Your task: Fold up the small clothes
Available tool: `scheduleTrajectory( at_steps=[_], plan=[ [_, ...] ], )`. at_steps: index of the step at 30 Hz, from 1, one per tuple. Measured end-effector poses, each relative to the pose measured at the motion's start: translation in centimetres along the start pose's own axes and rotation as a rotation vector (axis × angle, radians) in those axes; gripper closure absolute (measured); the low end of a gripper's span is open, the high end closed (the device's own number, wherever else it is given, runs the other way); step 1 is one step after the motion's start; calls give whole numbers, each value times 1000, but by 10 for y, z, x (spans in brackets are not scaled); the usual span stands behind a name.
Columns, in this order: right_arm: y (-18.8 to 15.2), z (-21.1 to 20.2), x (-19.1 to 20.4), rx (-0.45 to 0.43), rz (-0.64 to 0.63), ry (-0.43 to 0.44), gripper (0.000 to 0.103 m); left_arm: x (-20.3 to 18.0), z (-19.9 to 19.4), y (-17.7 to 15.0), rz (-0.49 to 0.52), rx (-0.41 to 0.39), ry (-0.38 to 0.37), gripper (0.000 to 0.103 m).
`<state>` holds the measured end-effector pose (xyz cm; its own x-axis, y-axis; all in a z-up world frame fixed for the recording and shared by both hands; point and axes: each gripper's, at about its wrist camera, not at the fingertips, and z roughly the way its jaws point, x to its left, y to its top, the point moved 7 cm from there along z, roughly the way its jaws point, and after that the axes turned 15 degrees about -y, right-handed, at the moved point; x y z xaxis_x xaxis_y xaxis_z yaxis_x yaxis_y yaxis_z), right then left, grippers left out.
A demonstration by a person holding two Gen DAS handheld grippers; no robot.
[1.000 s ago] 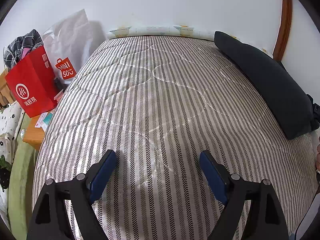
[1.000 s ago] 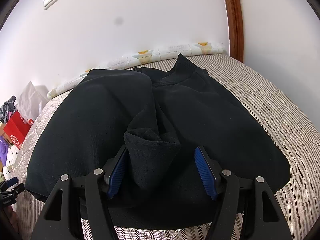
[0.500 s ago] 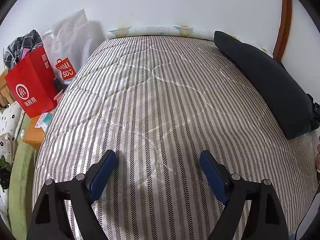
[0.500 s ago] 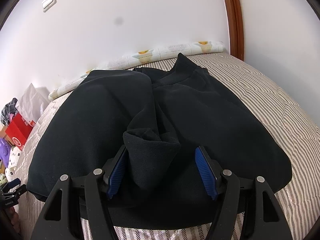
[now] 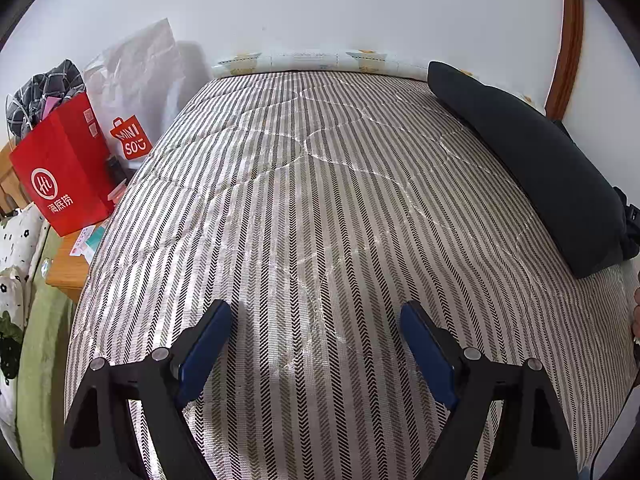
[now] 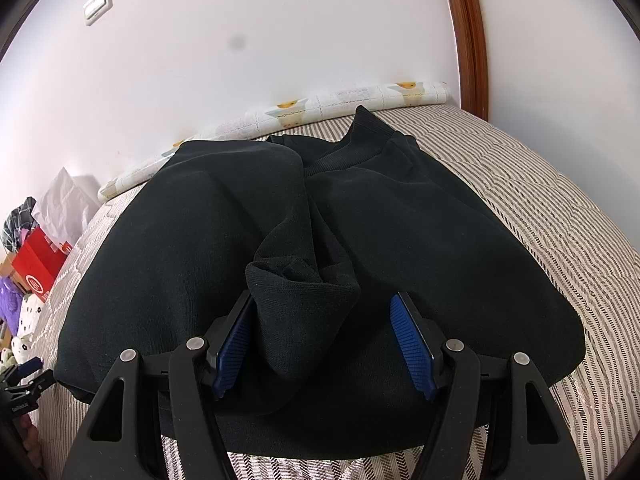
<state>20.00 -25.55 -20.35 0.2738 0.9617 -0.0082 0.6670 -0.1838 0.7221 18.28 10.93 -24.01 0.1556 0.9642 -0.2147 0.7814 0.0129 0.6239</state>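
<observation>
On the striped bedspread (image 6: 560, 208), toward its right-hand side, lies the black sweatshirt (image 6: 192, 240), partly folded, collar toward the wall. One sleeve is laid across the body, and its cuff (image 6: 304, 304) stands bunched between the blades of the right gripper (image 6: 324, 340). The jaws of this gripper are spread wide. The left blue pad appears to touch the cuff; the right pad stands apart from it. No grip is established.

The left gripper (image 5: 316, 344) hovers over bare bedspread, well apart from the sweatshirt (image 5: 532, 160), which shows only at the right edge of that view. Its jaws are equally wide and contain nothing.

Judged step: securing the cuff for placement of the sleeve.

Recommended procedure:
1. Centre the right gripper on the cuff so that both pads bear on fabric when closing.
2. Close on the ribbed band only. Avoid catching the body panel beneath, or the lower layer will likely drag.
3. Lift just enough to free the sleeve, then lay it flat and parallel to the side seam.
4. Bring the left gripper across to the near hem to hold the garment down during the pull.

Caution: thick knit fabric tends to slip from a shallow bite. Take a deep bite before lifting.
</observation>
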Motion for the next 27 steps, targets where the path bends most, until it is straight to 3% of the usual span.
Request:
scheduleTrajectory(
  at_steps=[17, 20, 27],
  plan=[
    [1, -8, 1, -31, -18, -16, 36, 0, 0, 0, 1, 0, 2, 16],
    [2, -13, -5, -12, 17, 18, 36, -3, -2, 0, 23, -6, 1, 16],
    [-2, -46, -26, -14, -11, 92, 35, -48, -10, 4, 30, -20, -173, 16]
  ],
)
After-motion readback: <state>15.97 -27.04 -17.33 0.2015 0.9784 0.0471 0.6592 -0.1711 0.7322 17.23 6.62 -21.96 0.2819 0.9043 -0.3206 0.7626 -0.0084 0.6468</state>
